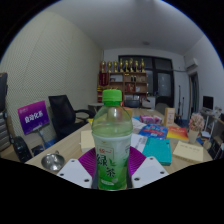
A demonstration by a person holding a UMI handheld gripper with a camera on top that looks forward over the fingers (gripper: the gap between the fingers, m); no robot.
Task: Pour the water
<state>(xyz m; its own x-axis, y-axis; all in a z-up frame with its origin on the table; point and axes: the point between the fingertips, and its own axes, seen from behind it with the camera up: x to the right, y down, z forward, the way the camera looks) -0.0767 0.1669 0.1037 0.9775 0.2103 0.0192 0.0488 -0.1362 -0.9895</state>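
Your gripper (112,172) has its 2 fingers pressed against the sides of a clear bottle (112,140) with a green cap (112,97) and a green label, so the tongs are pinching the bottle between the purple pads (88,163). The bottle stands upright between the fingers, above a light wooden table (65,150). On the table, left of the bottle, sits a small metal bowl (52,161). To the right lies a teal book (158,150), with boxes and other clutter beyond it.
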